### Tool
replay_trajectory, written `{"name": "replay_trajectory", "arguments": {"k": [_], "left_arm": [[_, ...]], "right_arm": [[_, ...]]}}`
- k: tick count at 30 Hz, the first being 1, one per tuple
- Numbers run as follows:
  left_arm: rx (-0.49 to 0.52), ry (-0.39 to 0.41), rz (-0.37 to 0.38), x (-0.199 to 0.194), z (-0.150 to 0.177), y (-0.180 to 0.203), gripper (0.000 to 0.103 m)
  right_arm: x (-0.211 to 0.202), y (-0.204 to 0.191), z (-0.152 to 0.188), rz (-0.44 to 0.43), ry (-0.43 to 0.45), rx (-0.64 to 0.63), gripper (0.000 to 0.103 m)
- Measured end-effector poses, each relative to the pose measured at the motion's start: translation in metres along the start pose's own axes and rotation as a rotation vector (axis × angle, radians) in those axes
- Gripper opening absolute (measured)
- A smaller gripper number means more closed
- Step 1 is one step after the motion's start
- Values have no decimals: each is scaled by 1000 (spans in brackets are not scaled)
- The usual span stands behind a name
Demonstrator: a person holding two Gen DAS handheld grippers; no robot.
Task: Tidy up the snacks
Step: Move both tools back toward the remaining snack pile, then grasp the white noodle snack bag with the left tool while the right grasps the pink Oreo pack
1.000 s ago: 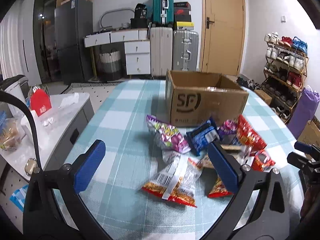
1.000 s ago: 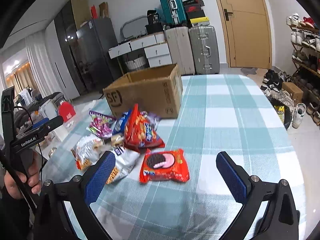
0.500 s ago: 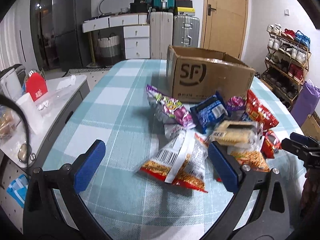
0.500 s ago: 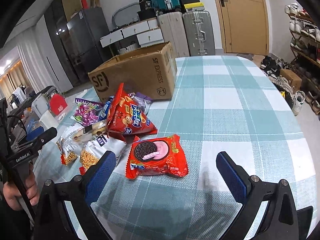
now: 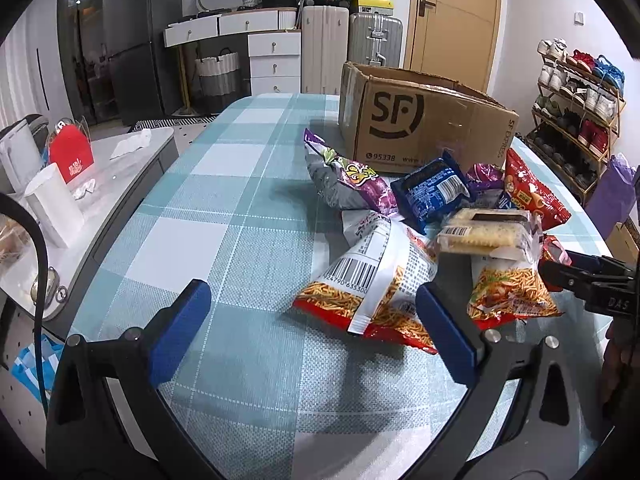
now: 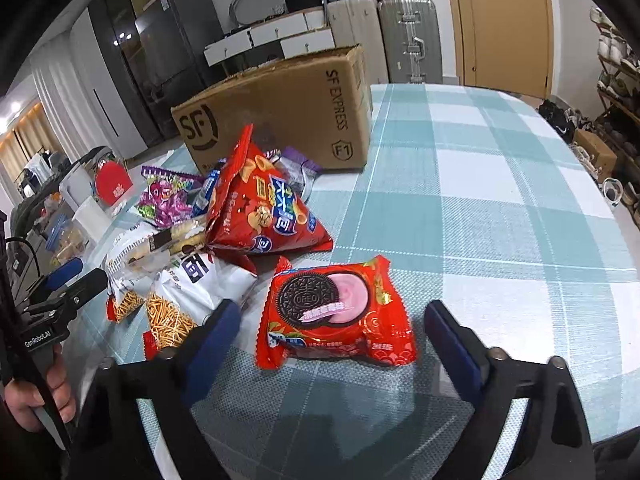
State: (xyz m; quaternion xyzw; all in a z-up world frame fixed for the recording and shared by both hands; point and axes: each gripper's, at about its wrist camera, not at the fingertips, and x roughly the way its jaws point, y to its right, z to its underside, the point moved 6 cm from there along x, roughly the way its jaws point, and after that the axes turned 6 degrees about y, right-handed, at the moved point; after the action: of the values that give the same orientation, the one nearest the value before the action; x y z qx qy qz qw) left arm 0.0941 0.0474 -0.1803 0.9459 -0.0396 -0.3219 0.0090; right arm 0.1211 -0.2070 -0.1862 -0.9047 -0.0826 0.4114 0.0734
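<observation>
The right gripper (image 6: 332, 344) hangs low over the table (image 6: 500, 208) with its jaws spread wide and the Oreo pack (image 6: 334, 312) lying flat between them, just ahead of the pads and touched by neither. The left gripper (image 5: 308, 328) is also spread wide and holds nothing; its right finger (image 5: 446, 334) overlaps the near edge of the noodle-snack bag (image 5: 376, 284), though contact cannot be told.

The snacks lie in a loose heap in front of the box (image 5: 420, 120), which stands open-topped behind them. A purple bag (image 5: 352, 182) and a blue pack (image 5: 434, 190) sit nearest the box, a clear-wrapped wafer pack (image 5: 486, 234) rests on top of the heap, and a red chip bag (image 6: 260, 204) stands puffed up beside the Oreo pack.

The Oreo pack looks light, with glossy film that is likely slippery. The biscuits inside probably make its middle firm but breakable, so a grip across the short width of the body, closed gently, seems safest; the crimped ends are thin and would let the pack swing. The puffed bags are judged soft and air-filled: they will give under the pads and may pop or crush chips if squeezed hard, so a pinch at a sealed top edge suits them better. The wafer pack looks stiff and fragile.
</observation>
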Motion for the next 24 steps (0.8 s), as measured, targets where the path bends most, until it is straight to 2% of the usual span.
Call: {"name": "replay_trajectory", "arguments": {"k": [5, 10, 14, 24], "left_arm": [[-2, -5, 1, -1, 2, -1, 102], [-12, -17, -4, 1, 3, -3, 102], [-23, -20, -3, 2, 4, -5, 102], [-19, -23, -9, 1, 4, -5, 102]], "right_arm": [[4, -3, 0, 24, -8, -24, 82], [3, -2, 0, 36, -4, -24, 67], [1, 3, -1, 33, 6, 1, 51], [-1, 8, -2, 3, 15, 31, 49]]}}
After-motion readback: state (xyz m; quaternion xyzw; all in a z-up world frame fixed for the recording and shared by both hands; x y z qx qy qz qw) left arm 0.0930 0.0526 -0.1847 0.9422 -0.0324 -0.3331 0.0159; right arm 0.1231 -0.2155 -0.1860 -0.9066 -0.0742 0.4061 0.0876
